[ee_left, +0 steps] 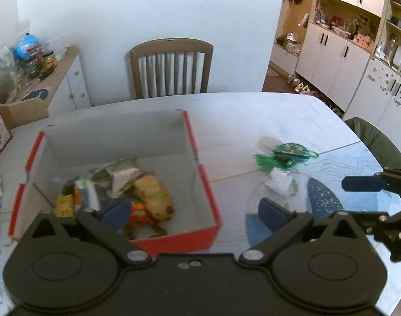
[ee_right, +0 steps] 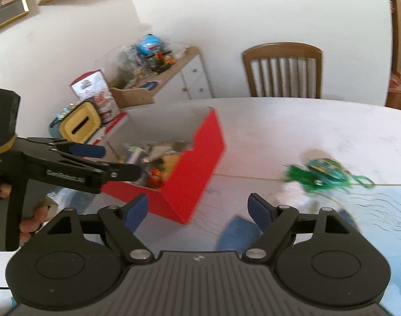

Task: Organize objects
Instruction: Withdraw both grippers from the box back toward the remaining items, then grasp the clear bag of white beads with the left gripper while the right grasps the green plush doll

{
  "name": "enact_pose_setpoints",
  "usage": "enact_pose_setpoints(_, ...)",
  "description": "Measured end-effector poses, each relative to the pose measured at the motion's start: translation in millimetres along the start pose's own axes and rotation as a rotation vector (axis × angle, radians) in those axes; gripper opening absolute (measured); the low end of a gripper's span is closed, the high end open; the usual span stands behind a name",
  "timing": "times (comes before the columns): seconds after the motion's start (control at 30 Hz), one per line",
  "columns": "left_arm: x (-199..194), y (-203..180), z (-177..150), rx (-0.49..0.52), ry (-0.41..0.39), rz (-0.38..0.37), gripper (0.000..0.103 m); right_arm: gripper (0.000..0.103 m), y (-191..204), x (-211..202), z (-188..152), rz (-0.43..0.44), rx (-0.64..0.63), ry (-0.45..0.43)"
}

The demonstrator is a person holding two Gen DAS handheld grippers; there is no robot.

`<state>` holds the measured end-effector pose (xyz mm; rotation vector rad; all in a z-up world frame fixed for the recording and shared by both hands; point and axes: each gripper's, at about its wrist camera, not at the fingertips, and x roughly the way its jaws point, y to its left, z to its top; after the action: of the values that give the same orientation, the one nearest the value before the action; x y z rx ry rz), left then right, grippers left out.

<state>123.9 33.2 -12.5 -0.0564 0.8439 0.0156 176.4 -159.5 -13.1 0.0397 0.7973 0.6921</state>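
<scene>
Left wrist view: red box (ee_left: 174,242) already holds several toys; green toy (ee_left: 290,152) and white paper (ee_left: 279,180) remain right of it. Left gripper (ee_left: 195,210) and right gripper (ee_right: 197,210) jaws spread, empty.

Raised lettering ran along the arm of the left gripper (ee_right: 116,162). It was too blurred to read. Nothing else bore legible text.
</scene>
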Motion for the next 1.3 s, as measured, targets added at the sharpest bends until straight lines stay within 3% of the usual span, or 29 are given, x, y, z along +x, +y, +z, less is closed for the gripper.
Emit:
enact_pose_setpoints(0.4,45,-67,8,0.010,0.019,-0.041,0.103,0.083,-85,-8,6,-0.110,0.017,0.018)
enact_pose_setpoints(0.6,77,-93,13,-0.086,0.062,-0.056,0.103,0.083,-131,5,16,-0.150,0.057,0.024)
enact_pose_setpoints(0.73,93,-110,16,-0.097,0.063,-0.045,0.103,0.083,-156,22,24,-0.164,0.074,0.040)
enact_pose_setpoints(1.3,155,-140,19,-0.075,0.071,-0.008,0.103,0.083,-190,93,39,-0.117,0.072,0.120)
